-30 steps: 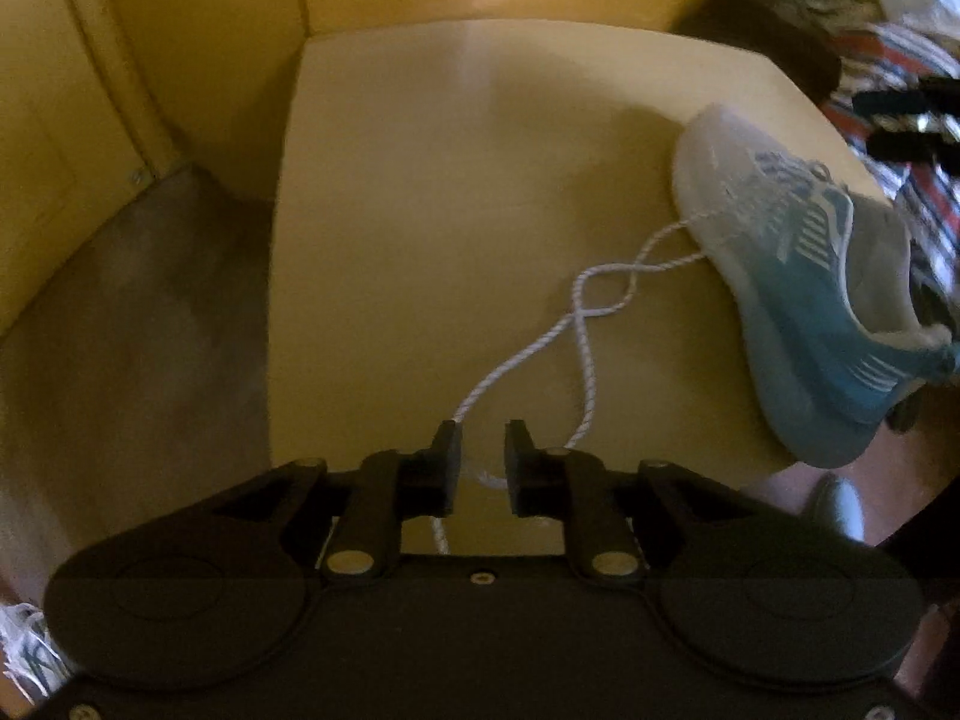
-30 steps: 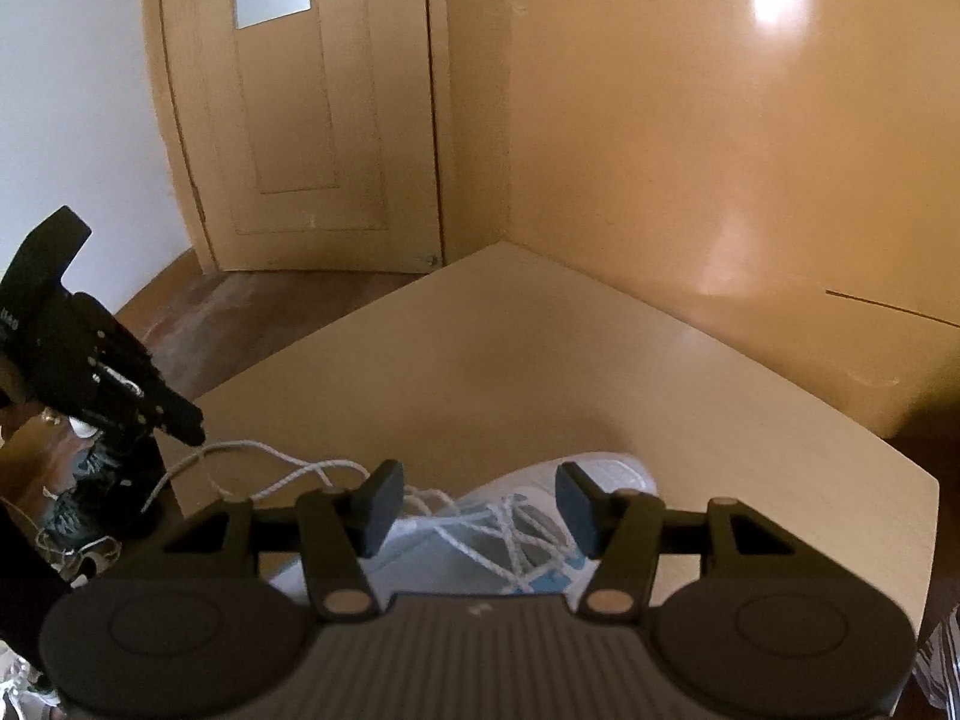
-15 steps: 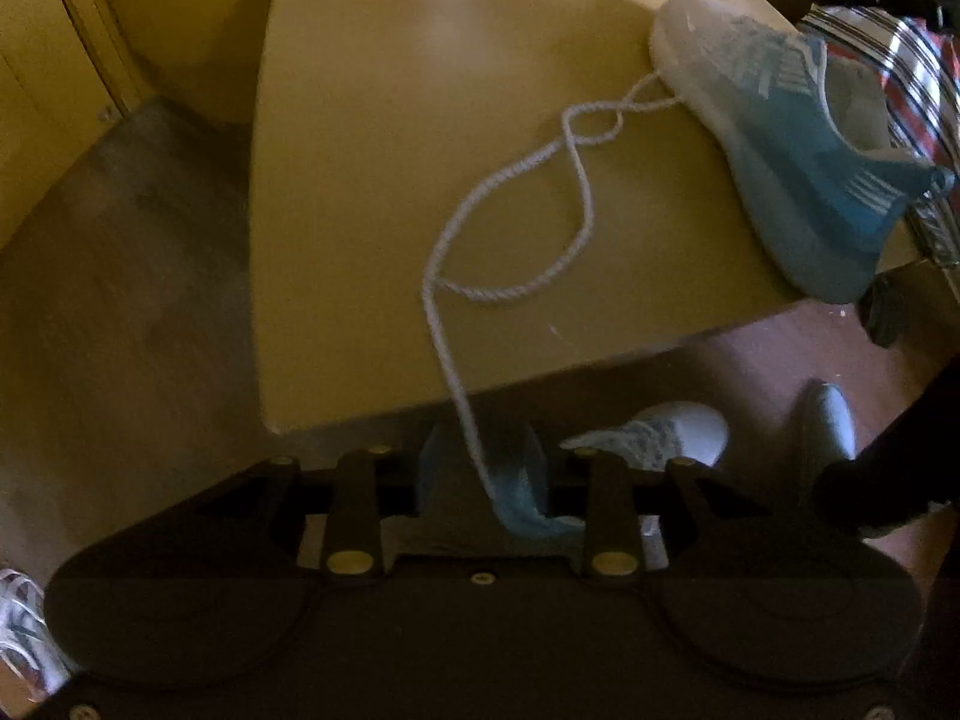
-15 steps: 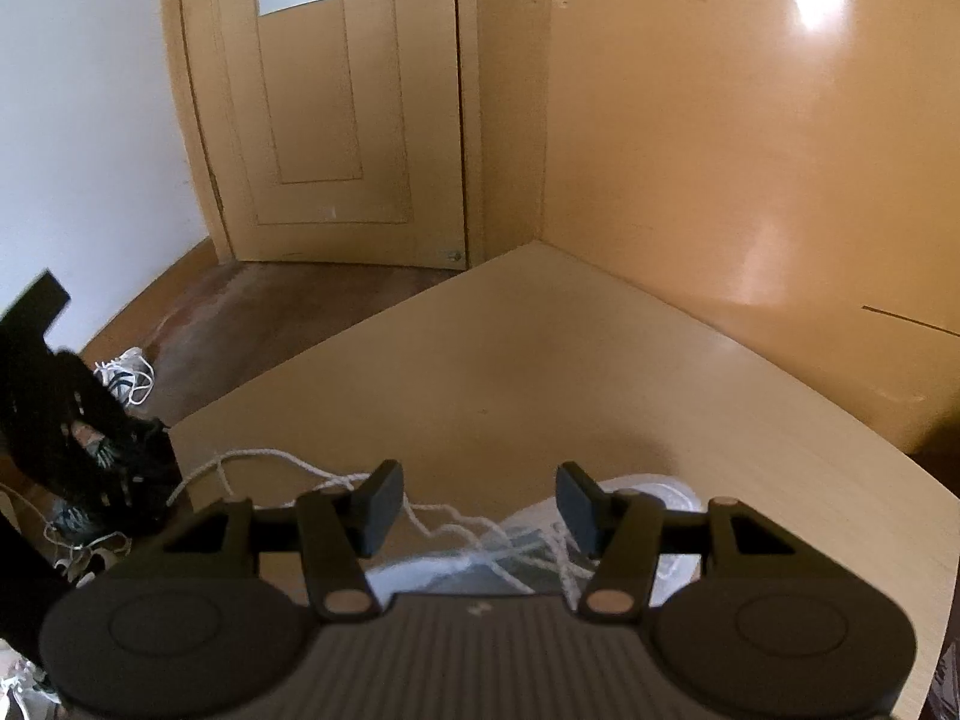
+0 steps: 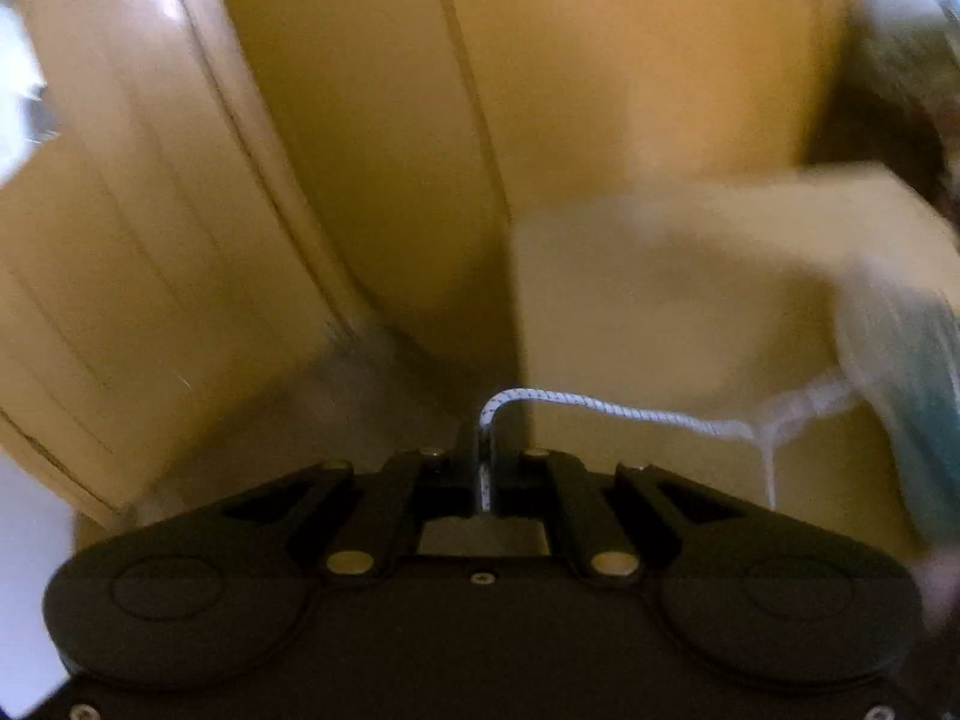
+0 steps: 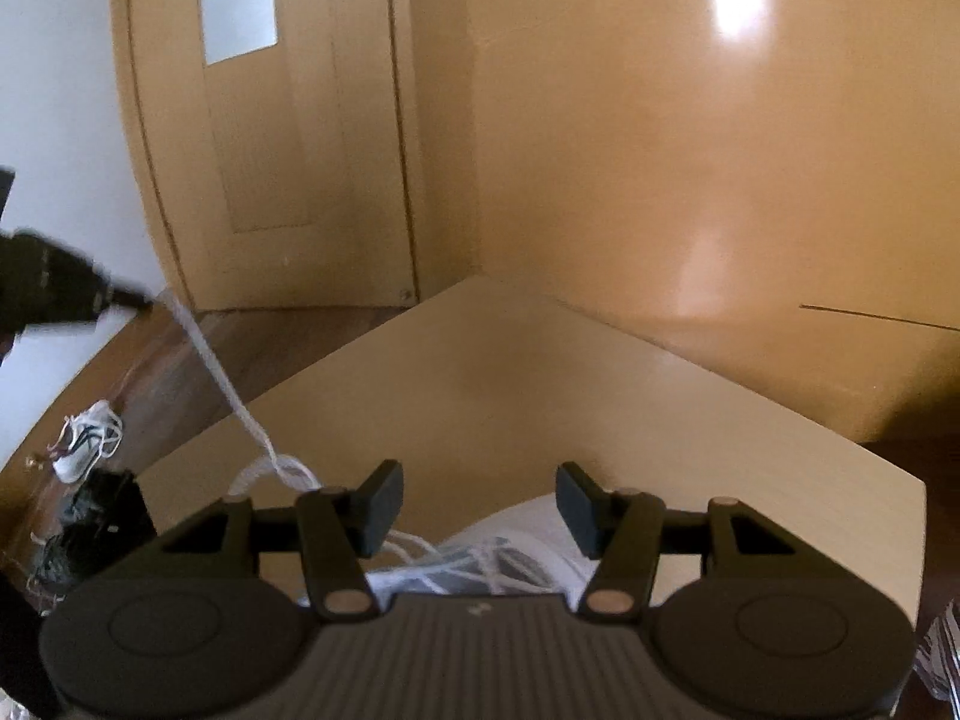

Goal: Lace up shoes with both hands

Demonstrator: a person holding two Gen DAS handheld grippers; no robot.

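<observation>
Left tongs (image 5: 485, 468) risen, clamped on lace (image 5: 606, 407), right tongs (image 6: 477, 501) open

In the left wrist view the shoe (image 5: 906, 372) is blurred and cut by the right edge. In the right wrist view the right gripper's body hides most of it. The left gripper (image 6: 129, 299) is a blurred shape cut by the left edge.

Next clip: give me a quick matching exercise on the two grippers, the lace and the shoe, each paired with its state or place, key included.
1. left gripper
2. right gripper
3. white lace
4. shoe

a. lies on the table
b. open, holding nothing
c. shut on the lace
d. stretched from the shoe to the left gripper

Pairs: 1-c, 2-b, 3-d, 4-a
</observation>
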